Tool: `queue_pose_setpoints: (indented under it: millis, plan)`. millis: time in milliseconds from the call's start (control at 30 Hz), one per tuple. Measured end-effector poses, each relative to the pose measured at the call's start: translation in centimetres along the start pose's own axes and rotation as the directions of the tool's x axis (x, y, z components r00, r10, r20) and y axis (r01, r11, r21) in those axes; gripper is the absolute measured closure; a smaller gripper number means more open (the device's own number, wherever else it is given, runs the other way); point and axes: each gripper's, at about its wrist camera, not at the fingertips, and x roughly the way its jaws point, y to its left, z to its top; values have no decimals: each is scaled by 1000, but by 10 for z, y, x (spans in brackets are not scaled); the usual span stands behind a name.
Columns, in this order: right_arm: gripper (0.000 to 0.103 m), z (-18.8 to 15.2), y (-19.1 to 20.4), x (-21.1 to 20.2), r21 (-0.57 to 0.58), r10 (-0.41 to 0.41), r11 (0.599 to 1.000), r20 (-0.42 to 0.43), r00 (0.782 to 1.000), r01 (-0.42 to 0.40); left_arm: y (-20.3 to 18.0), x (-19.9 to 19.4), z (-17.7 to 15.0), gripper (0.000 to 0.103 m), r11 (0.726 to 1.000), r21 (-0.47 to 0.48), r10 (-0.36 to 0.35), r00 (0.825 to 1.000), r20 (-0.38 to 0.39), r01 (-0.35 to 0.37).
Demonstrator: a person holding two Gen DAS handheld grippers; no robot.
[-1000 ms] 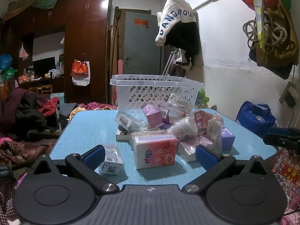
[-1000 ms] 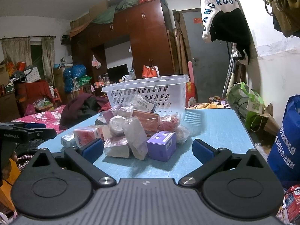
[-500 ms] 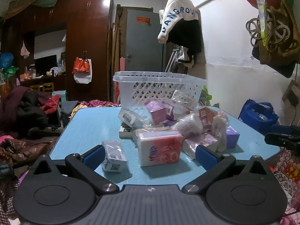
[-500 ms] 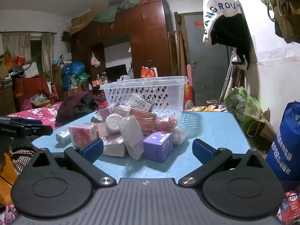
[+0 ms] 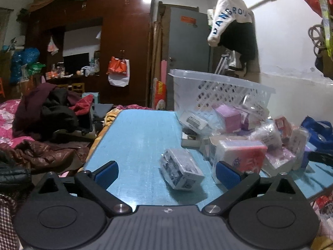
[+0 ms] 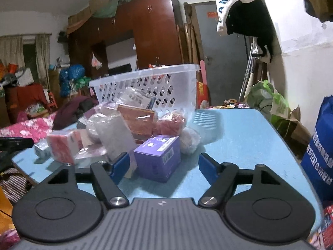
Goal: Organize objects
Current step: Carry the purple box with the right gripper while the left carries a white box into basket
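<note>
On the left side of the blue table, the left gripper hangs low over the near edge with its blue-padded jaws spread wide, holding nothing. Between them, a little right of centre, lies a small plastic-wrapped packet — on its own, just apart from the main heap. To its right, a pink-and-white wrapped pack fronts that heap of bagged and boxed goods, with a pink box farther back. Behind the heap, at the far right of the table, stands the white lattice basket; the packets lean against its outer wall, and whether anything lies inside cannot be told from here.

In the right wrist view, the same basket stands at the far side, and the heap piles up against its near wall. The right gripper is also parted and grips nothing; a purple box sits on the table between its fingers, nearer the left one — not touched by either, as far as shows. Left of the box leans a clear-bagged white packet, and a reddish flat box rests higher in the heap.
</note>
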Motion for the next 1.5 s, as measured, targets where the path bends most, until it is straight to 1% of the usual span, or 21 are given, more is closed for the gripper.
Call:
queue_pose_setpoints:
  millis: [100, 167, 200, 267, 333, 367, 433, 467, 500, 533, 567, 633, 767, 900, 1033, 1100, 1167, 1267, 1333, 1433, 1500]
  plan:
    - [29, 0, 2, 14, -12, -3, 1000, -19, 1000, 2, -7, 8, -3, 2, 1000, 27, -12, 1000, -18, 13]
    - [34, -1, 5, 19, -20, -6, 1000, -22, 1000, 6, -10, 15, -5, 2, 999, 41, -5, 1000, -27, 6]
    - [40, -2, 6, 19, -23, -7, 1000, -23, 1000, 6, -12, 19, -6, 2, 999, 48, 1, 1000, -31, 1]
    - [41, -4, 7, 17, -30, 1, 1000, -32, 1000, -1, -12, 25, -7, 3, 998, 56, 10, 999, -35, -8]
    - [49, -6, 7, 14, -35, -4, 999, -29, 1000, 3, -12, 30, -8, 4, 999, 49, 11, 999, -33, -10]
    - [49, -7, 8, 12, -39, -13, 999, -25, 1000, 12, -12, 31, -8, 7, 999, 43, 10, 1000, -29, -9]
    - [52, -9, 8, 8, -38, -21, 999, -12, 1000, 20, -13, 32, -9, 15, 999, 41, 4, 1000, -20, -3]
    - [54, -9, 9, 6, -38, -24, 999, -7, 1000, 23, -13, 33, -9, 24, 999, 42, 2, 1000, -20, -1]
    - [57, -9, 8, 4, -38, -30, 999, 1, 1000, 30, -13, 34, -9, 37, 999, 41, 1, 1000, -20, -1]
    - [58, -10, 8, 0, -33, -38, 999, 10, 999, 38, -14, 33, -10, 46, 999, 47, 14, 1000, -12, -13]
    - [59, -10, 8, -3, -29, -39, 999, 15, 999, 39, -13, 33, -9, 52, 999, 42, 17, 1000, -6, -17]
    - [59, -11, 6, -8, -27, -40, 999, 16, 999, 40, -9, 33, -9, 53, 1000, 15, -9, 1000, -3, 9]
    - [60, -13, 3, -20, -19, -59, 998, 38, 998, 59, -6, 30, -10, 53, 1000, 4, -21, 999, 26, 21]
    - [60, -8, -3, -33, 0, -43, 999, 63, 997, 43, -9, 20, -6, 54, 999, 23, -30, 996, 81, 28]
    - [60, 4, -6, -34, 17, -36, 999, 87, 996, 35, -13, 18, 1, 55, 999, 25, -49, 992, 112, 46]
    - [60, 12, -5, -33, 7, -34, 999, 92, 995, 34, -13, 19, 14, 55, 997, 30, -71, 991, 117, 68]
    - [60, 31, -4, -29, -14, -25, 1000, 109, 994, 27, -16, 17, 34, 55, 995, 42, -92, 986, 139, 87]
    - [60, 67, 3, -18, -59, -12, 998, 141, 990, 21, -23, 21, 77, 55, 991, 53, -127, 975, 180, 120]
    - [60, 95, 12, 1, -100, 16, 995, 142, 990, -2, -30, 32, 109, 55, 988, 64, -150, 970, 191, 140]
    - [60, 140, 26, 40, -152, 51, 988, 122, 991, -32, -42, 63, 160, 55, 977, 56, -213, 963, 167, 206]
    - [60, 164, 30, 67, -182, 48, 983, 100, 994, -29, -51, 90, 187, 55, 971, 49, -237, 963, 129, 232]
